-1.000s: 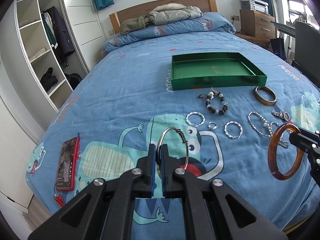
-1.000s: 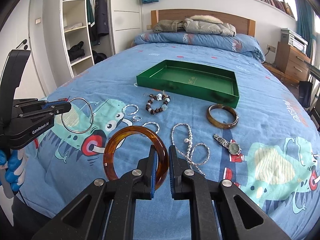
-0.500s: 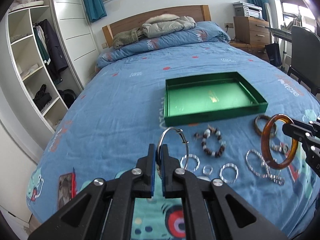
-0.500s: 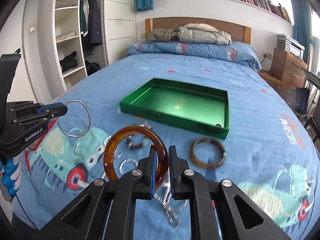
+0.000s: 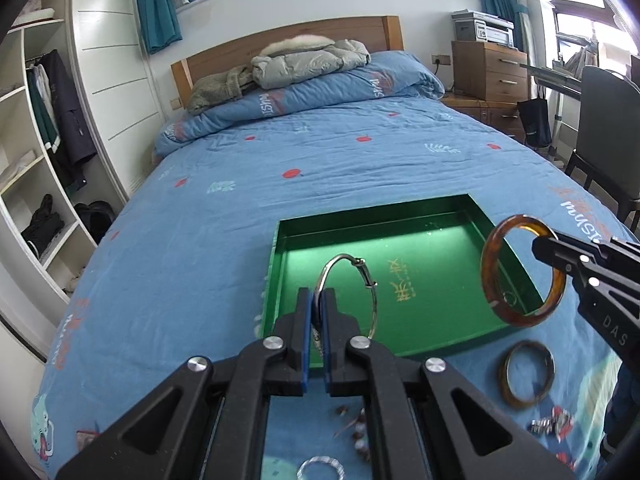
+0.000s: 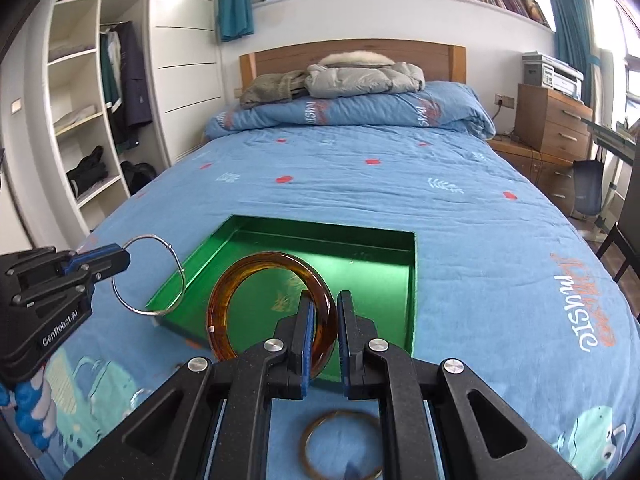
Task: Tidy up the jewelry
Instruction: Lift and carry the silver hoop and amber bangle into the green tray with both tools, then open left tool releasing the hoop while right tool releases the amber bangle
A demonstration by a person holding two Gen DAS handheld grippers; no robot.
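My left gripper [image 5: 316, 300] is shut on a thin silver bangle [image 5: 370, 280] and holds it upright over the near left part of the green tray [image 5: 440, 216]. My right gripper [image 6: 323, 304] is shut on an amber bangle [image 6: 224, 296], held upright over the tray's [image 6: 412, 280] near edge. In the left wrist view the amber bangle [image 5: 490, 268] hangs over the tray's right side. In the right wrist view the silver bangle [image 6: 176, 268] hangs at the tray's left corner. The tray is empty inside.
On the blue bedspread before the tray lie a brown bangle [image 5: 528, 372] [image 6: 340, 446], a watch [image 5: 554, 426], a bead bracelet [image 5: 360, 436] and a silver ring bracelet [image 5: 320, 470]. Jackets [image 5: 308, 58] lie at the headboard. Shelves [image 5: 36, 184] stand left, a dresser [image 5: 492, 68] right.
Both grippers have moved forward and up with their bangles, from above the loose jewelry to over the green tray. The loose pieces now lie below and behind the fingers.
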